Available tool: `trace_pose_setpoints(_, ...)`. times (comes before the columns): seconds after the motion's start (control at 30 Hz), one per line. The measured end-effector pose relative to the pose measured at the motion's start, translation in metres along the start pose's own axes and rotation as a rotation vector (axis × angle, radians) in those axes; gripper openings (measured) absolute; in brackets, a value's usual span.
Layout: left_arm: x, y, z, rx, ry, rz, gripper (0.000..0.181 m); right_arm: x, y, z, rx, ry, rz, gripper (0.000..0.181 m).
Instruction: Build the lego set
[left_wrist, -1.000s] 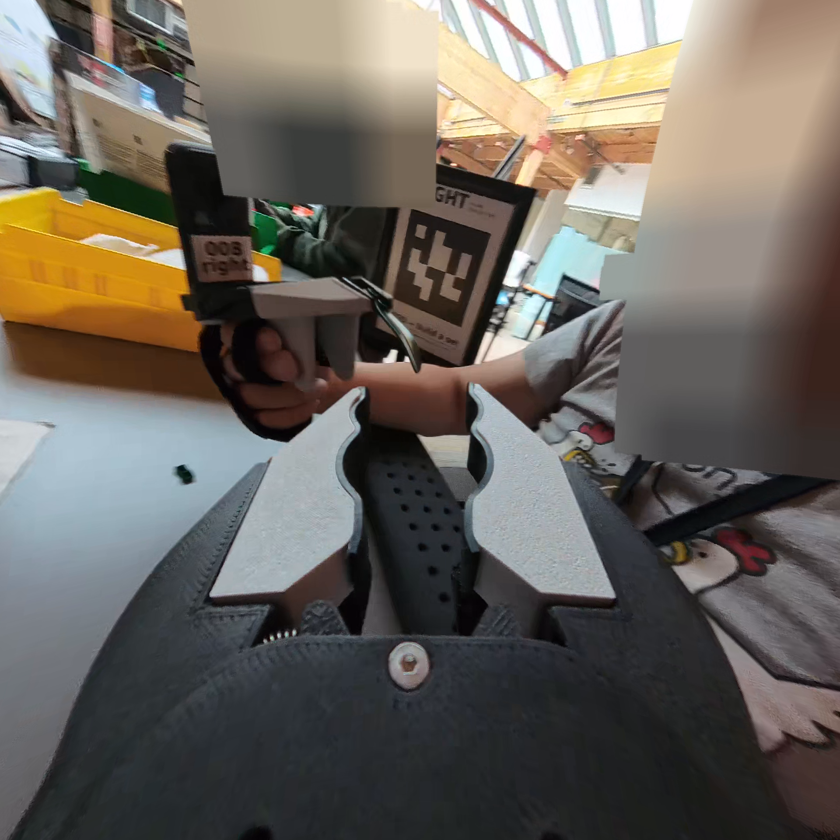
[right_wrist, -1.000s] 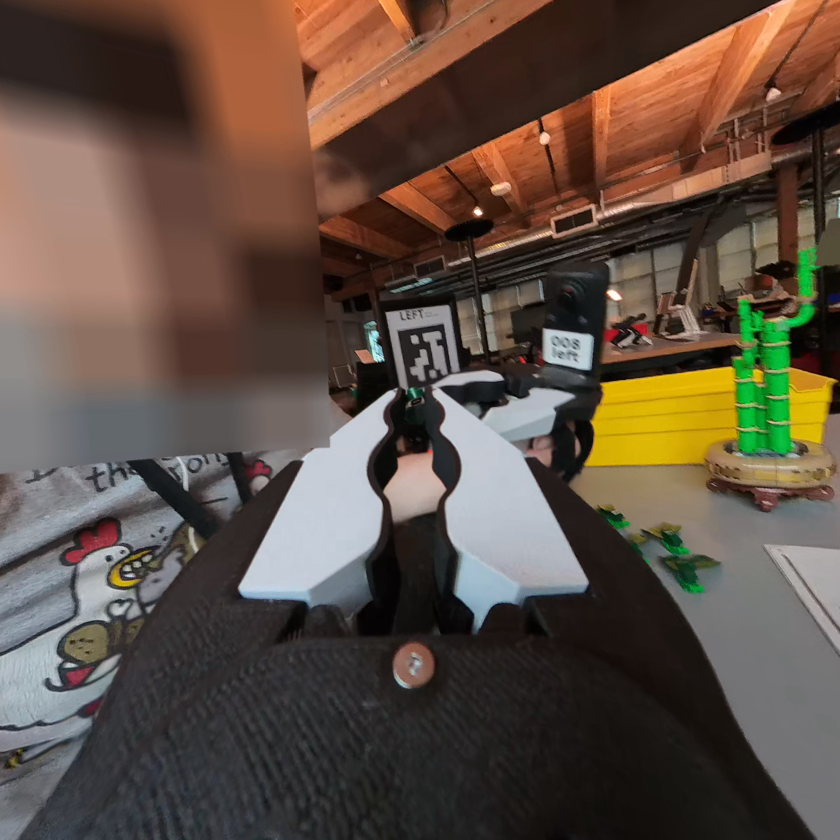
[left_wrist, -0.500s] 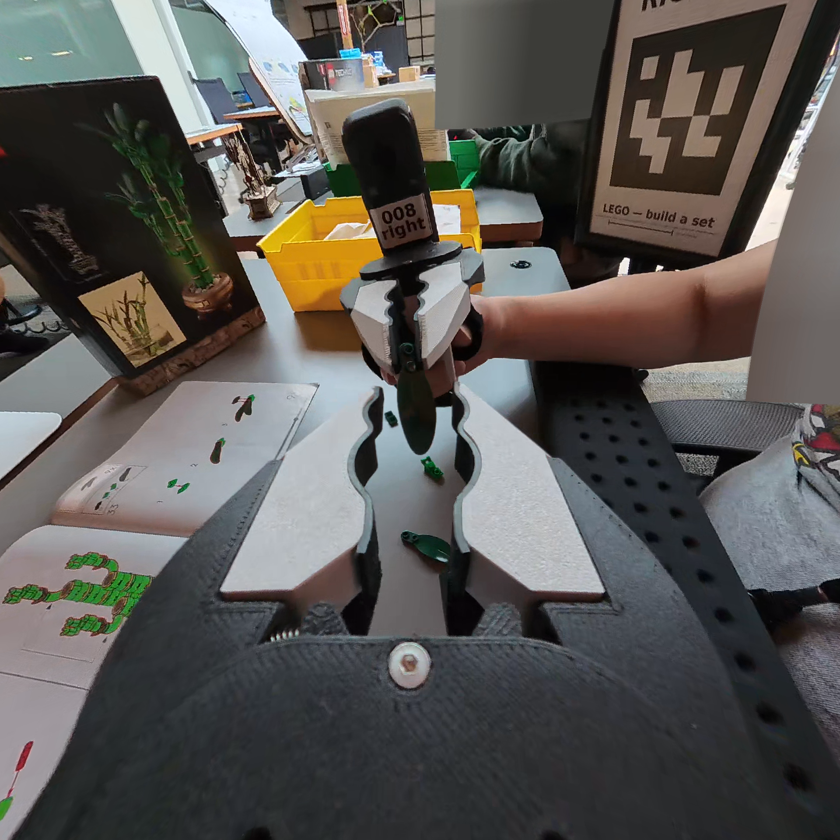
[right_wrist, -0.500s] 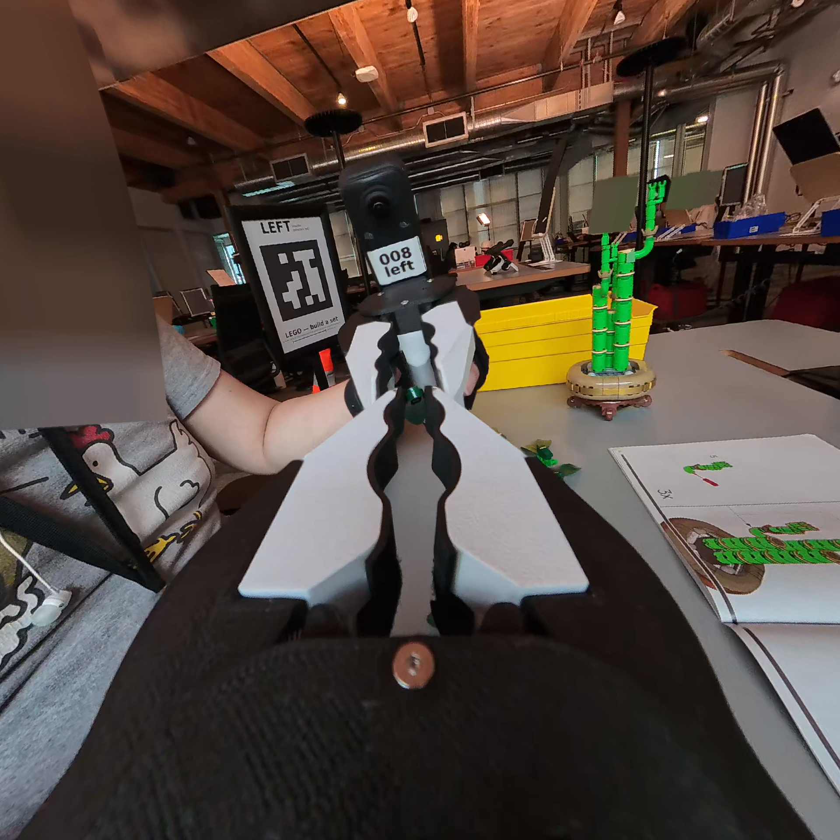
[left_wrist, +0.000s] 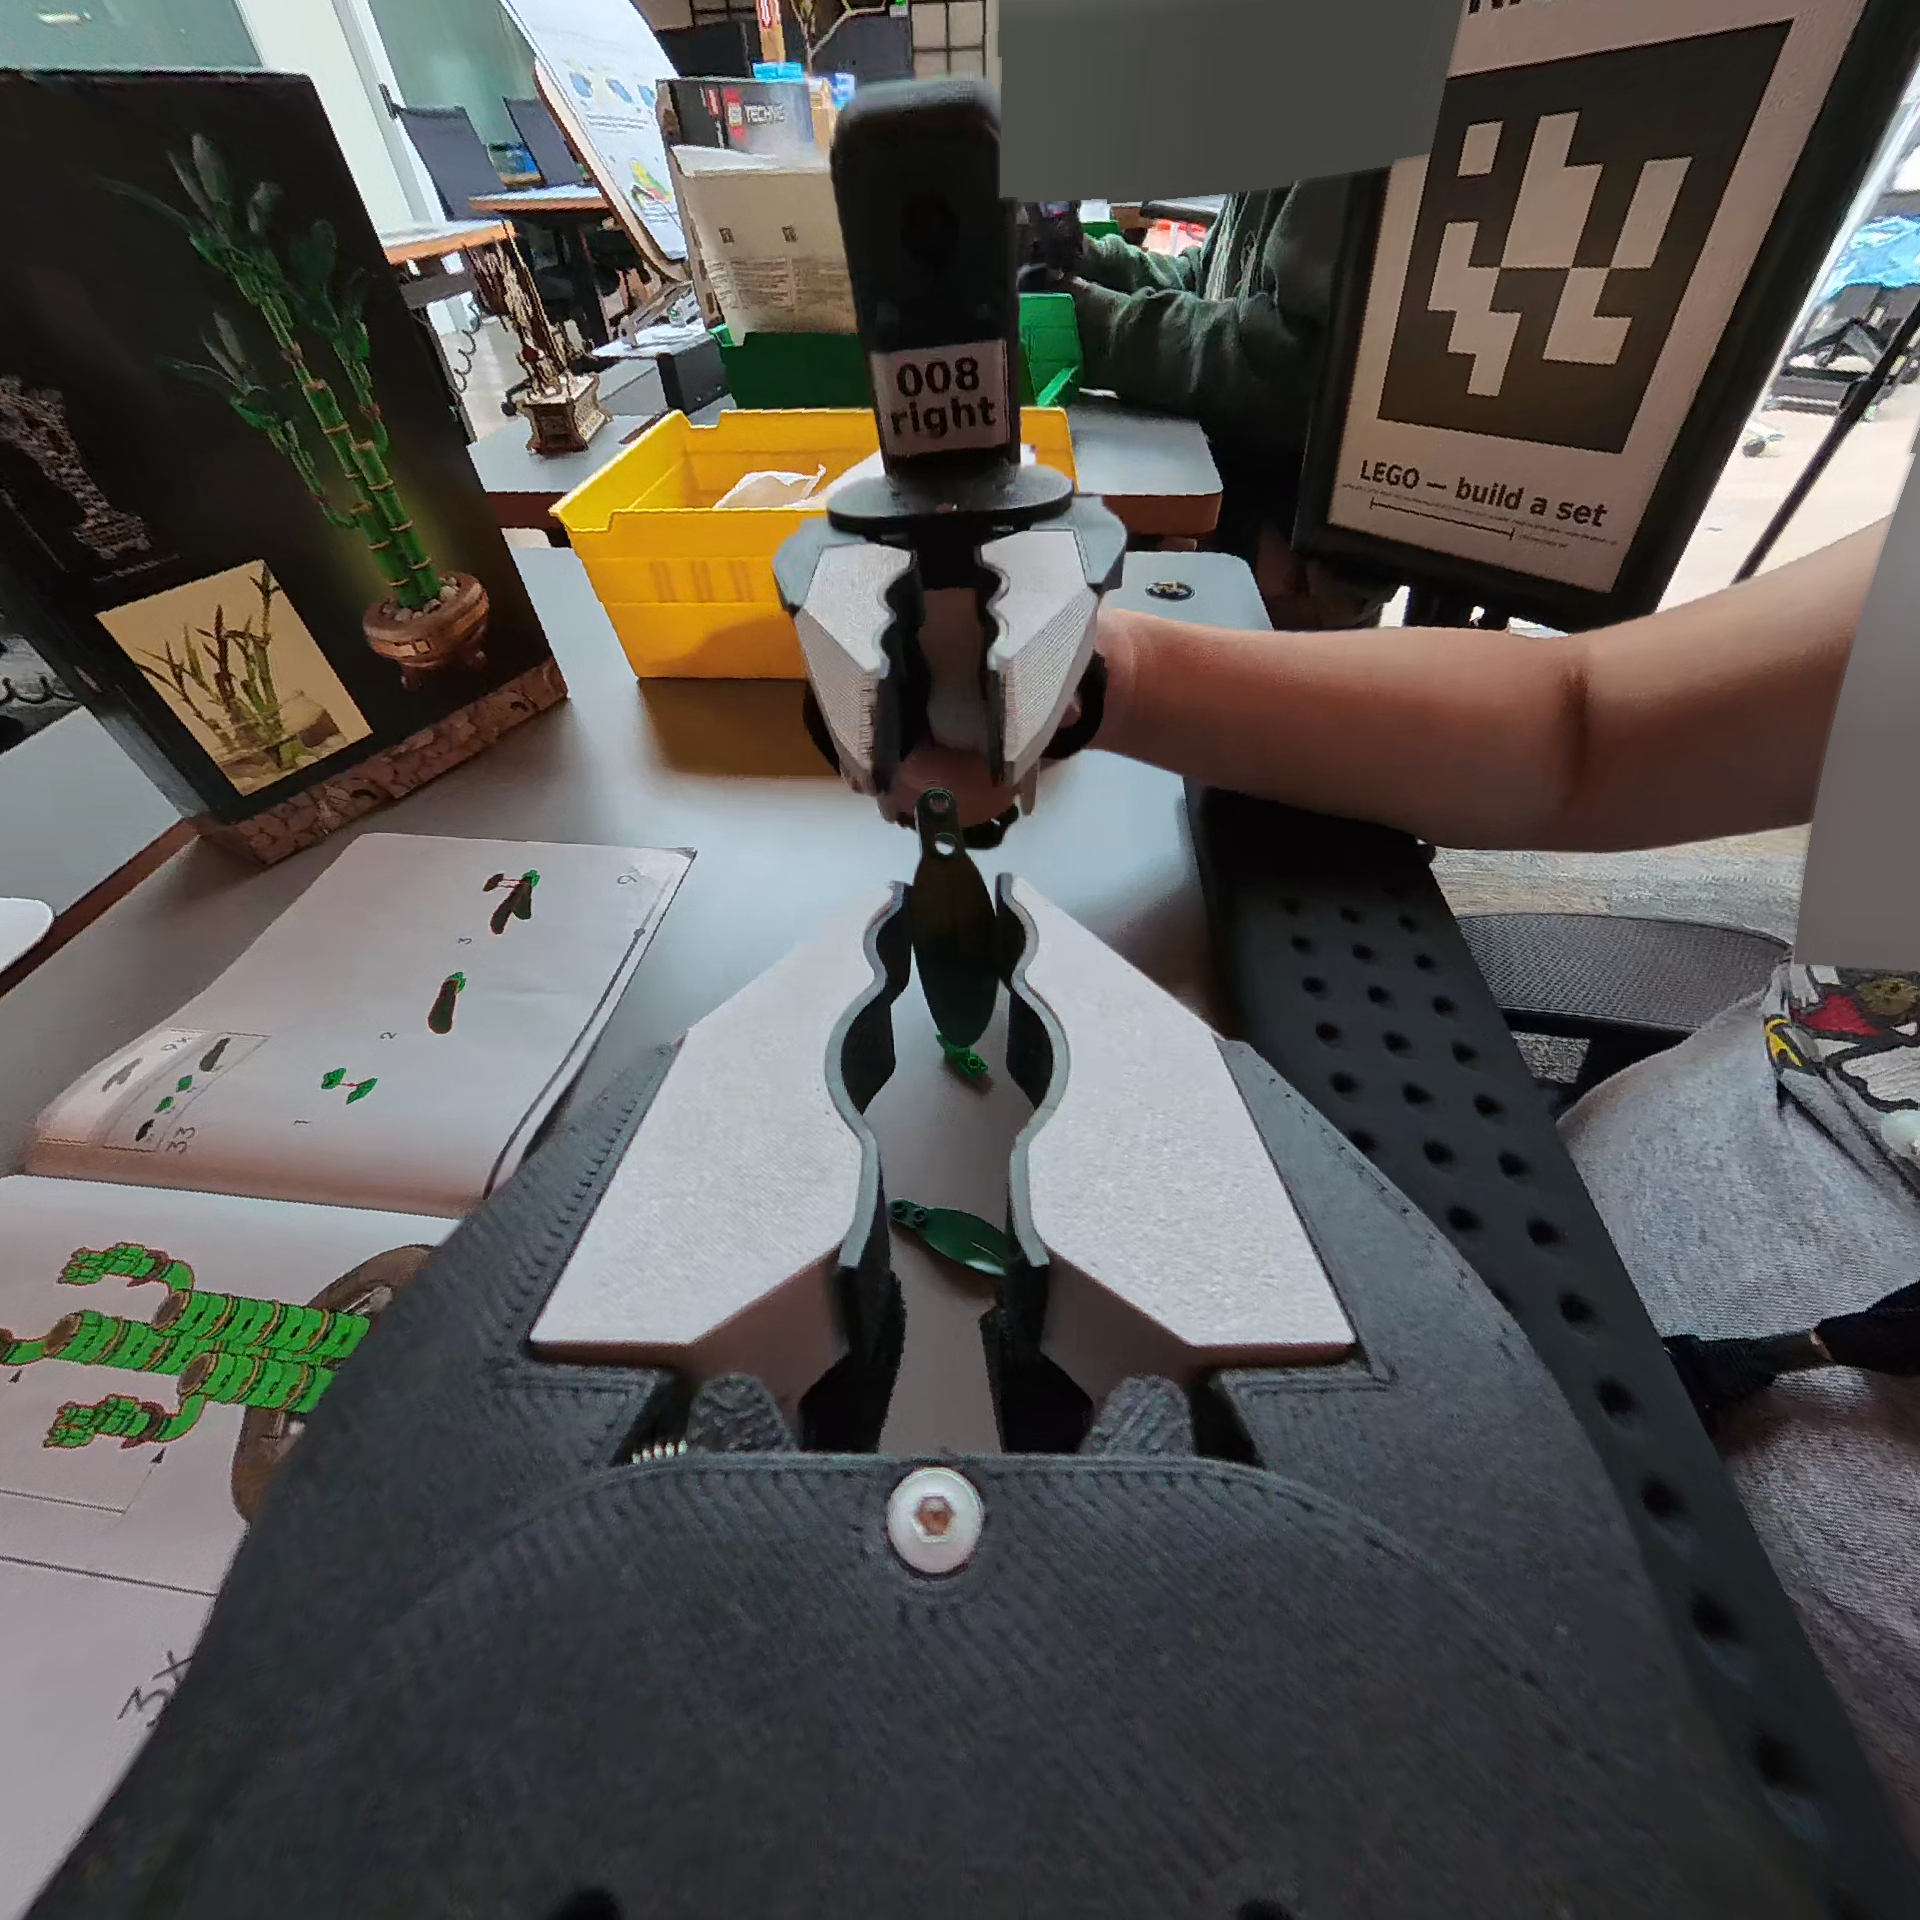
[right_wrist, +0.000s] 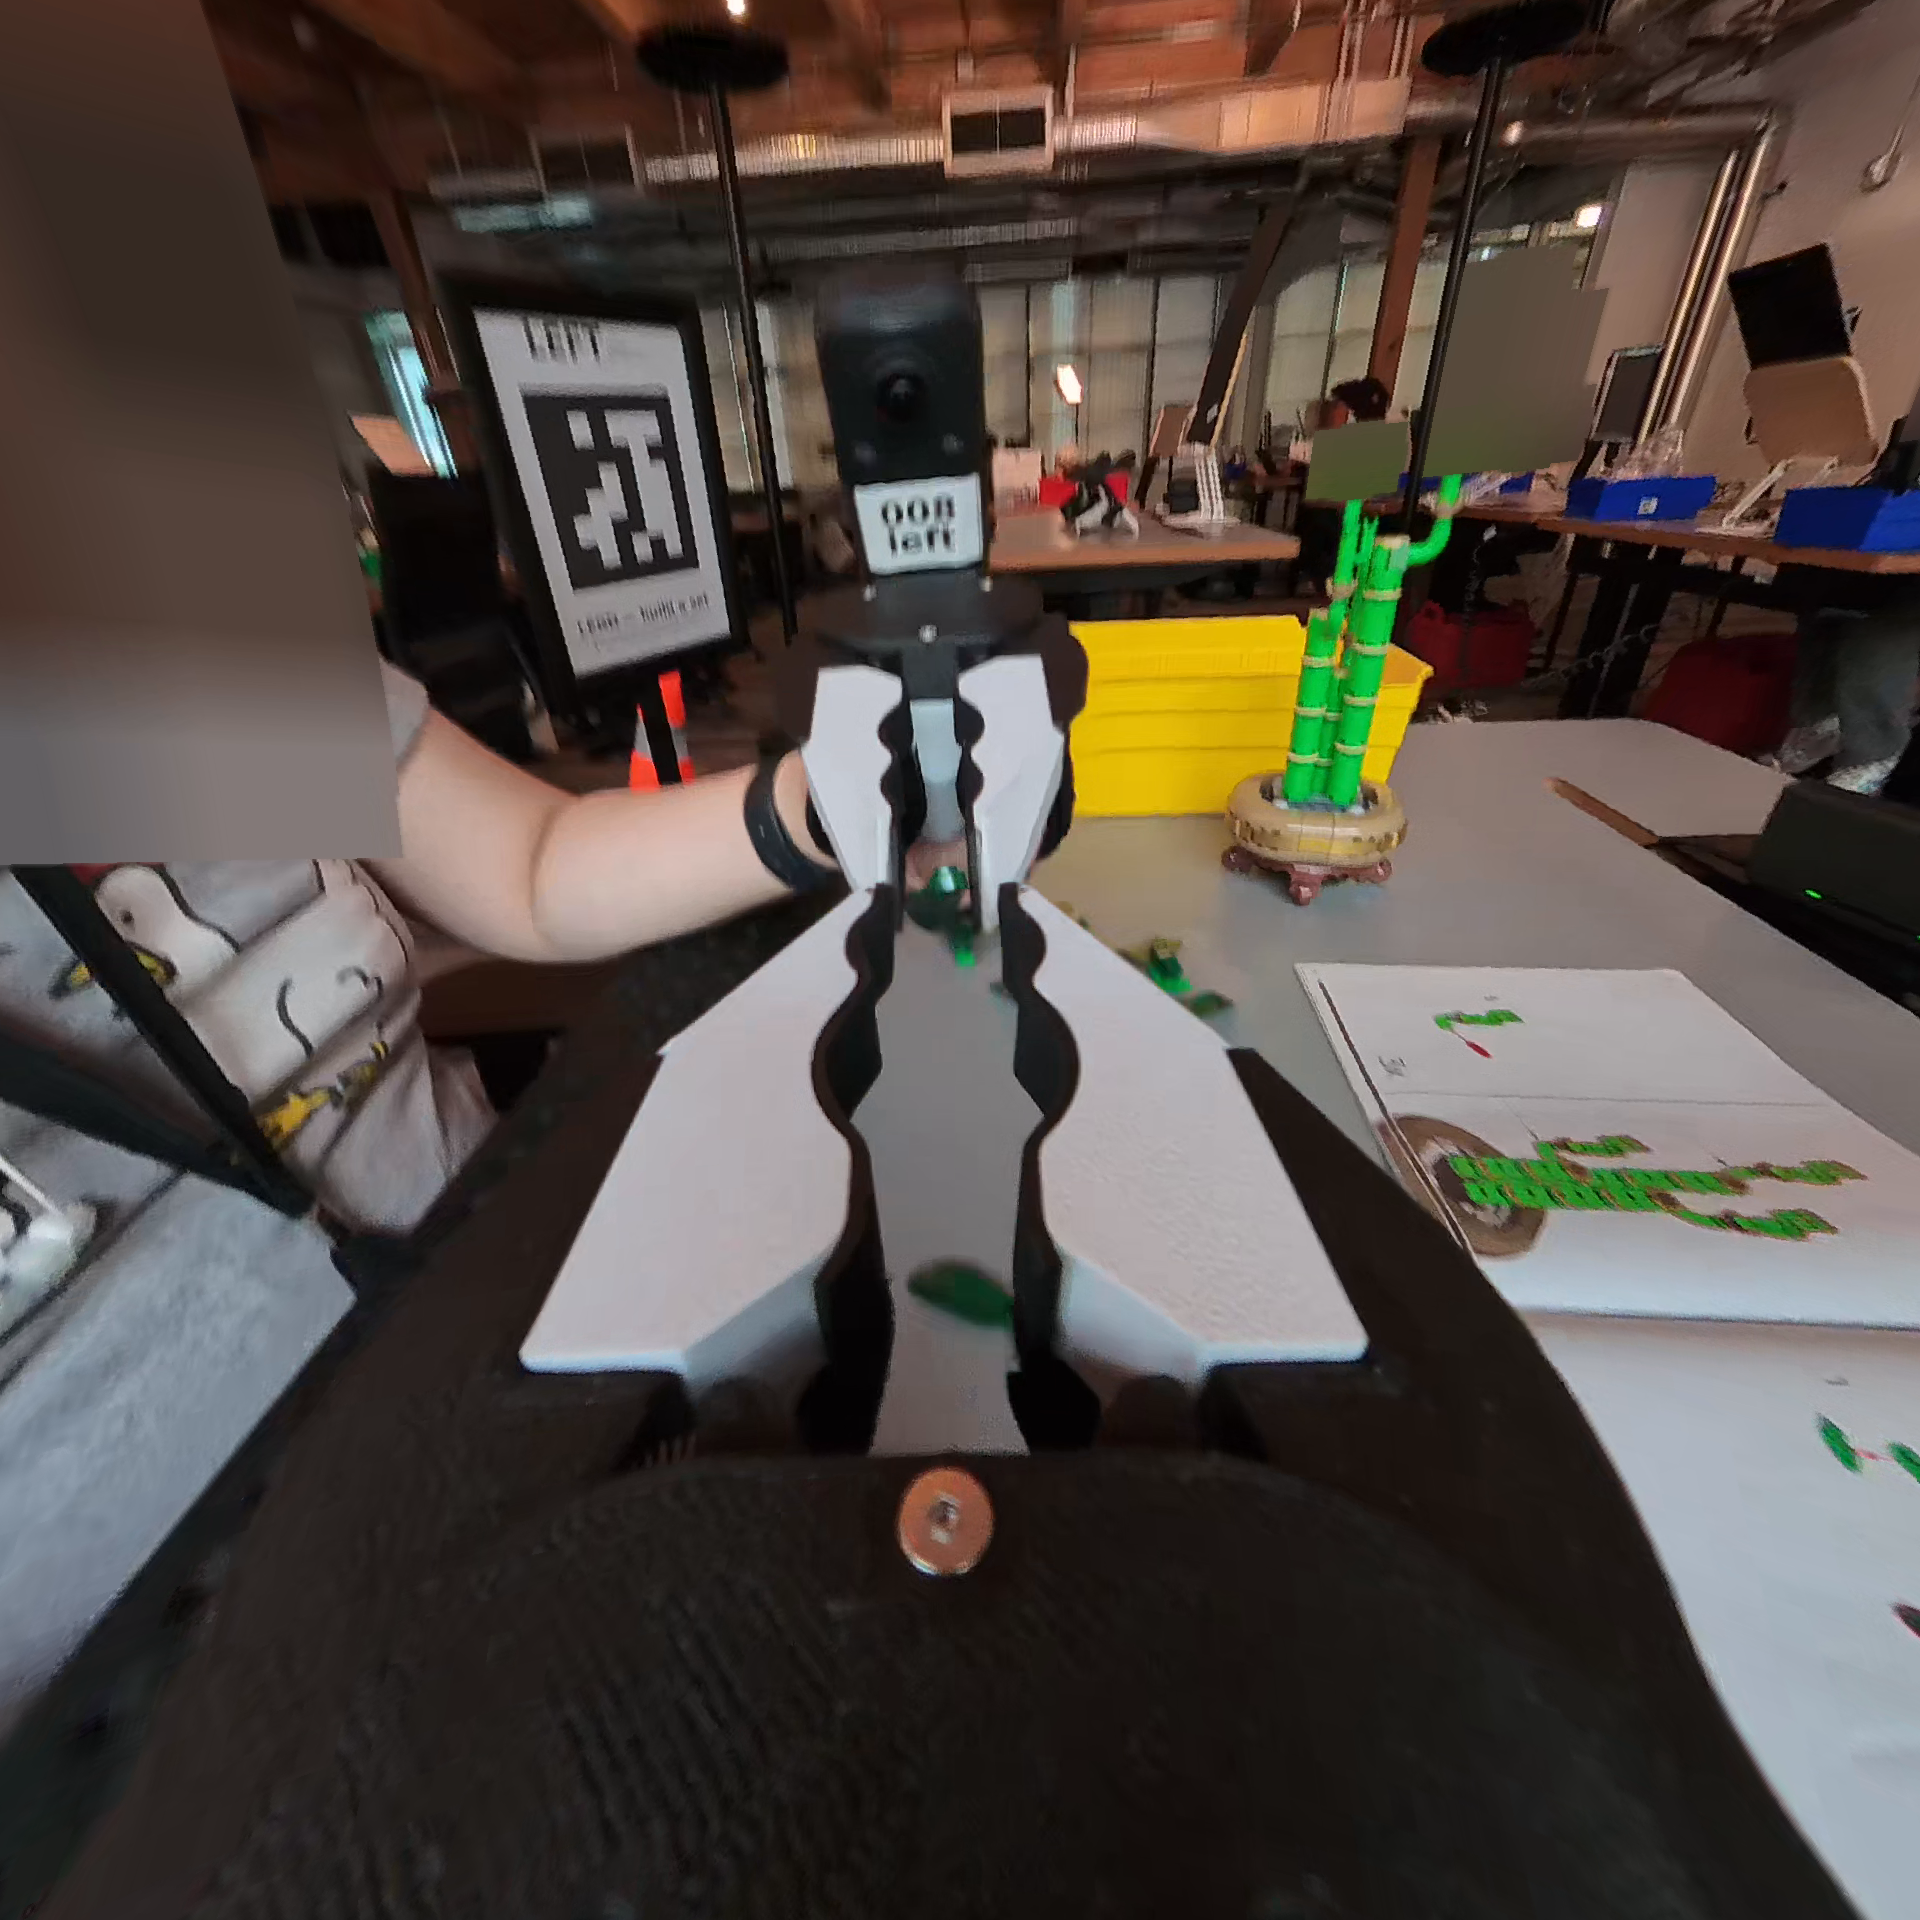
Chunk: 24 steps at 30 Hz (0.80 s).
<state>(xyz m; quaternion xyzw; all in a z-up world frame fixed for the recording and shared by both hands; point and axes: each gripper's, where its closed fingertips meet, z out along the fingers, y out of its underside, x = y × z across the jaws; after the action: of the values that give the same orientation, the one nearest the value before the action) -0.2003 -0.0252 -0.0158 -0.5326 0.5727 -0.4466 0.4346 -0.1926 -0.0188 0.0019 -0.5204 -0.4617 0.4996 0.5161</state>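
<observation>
Far left, the set box (left_wrist: 260, 416) is stood upright on the table (left_wrist: 727, 790), and the open instruction booklet (left_wrist: 364, 987) is laid flat just in front of it. Behind, a yellow bin (left_wrist: 675, 561) is parked.

In the centre, the dark green leaf (left_wrist: 951, 956) is held upright in the air. The left gripper (left_wrist: 948, 902) is narrowed around its broad middle, and it looks clamped there. Facing it, the right gripper (left_wrist: 956, 795) is parted, with nothing pinched; the leaf's eyelet end is poised just at its tips. Below, a small bright green piece (left_wrist: 961, 1060) and a second loose leaf (left_wrist: 956, 1236) are left lying on the table. Further right, seen from the right wrist, the bamboo model (right_wrist: 1340, 675) is stood well apart from the action.

Trouble is easily imagined. The leaf is smooth and tapered, so a light or off-centre squeeze could let it twist or slip down onto the loose parts. If the right gripper is pulled away carelessly, the eyelet could be snagged and the leaf dragged out.

Against half a second ago, the handover is seen made. The leaf was then dangled from the right gripper's closed tips above wider left fingers; now the left is closed in and the right is opened.
</observation>
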Motion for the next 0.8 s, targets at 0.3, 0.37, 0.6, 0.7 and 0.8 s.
trace_pose_setpoints(0.3,0.013,0.029,0.016,-0.14,0.114,-0.069,0.014,-0.009,0.038,-0.021,-0.167,-0.035,-0.02,0.034)
trace_pose_setpoints(0.37,0.014,0.031,0.018,-0.145,0.123,-0.077,0.014,-0.01,0.037,-0.014,-0.163,-0.037,-0.044,0.028)
trace_pose_setpoints(0.6,0.014,0.028,0.019,-0.118,0.141,-0.107,0.014,-0.011,0.04,-0.003,-0.184,-0.026,-0.075,0.009)
trace_pose_setpoints(0.7,0.014,0.028,0.02,-0.116,0.144,-0.112,0.014,-0.011,0.037,-0.004,-0.169,-0.023,-0.066,0.006)
trace_pose_setpoints(0.8,0.014,0.028,0.02,-0.11,0.142,-0.105,0.014,-0.011,0.036,-0.004,-0.172,-0.021,-0.067,0.006)
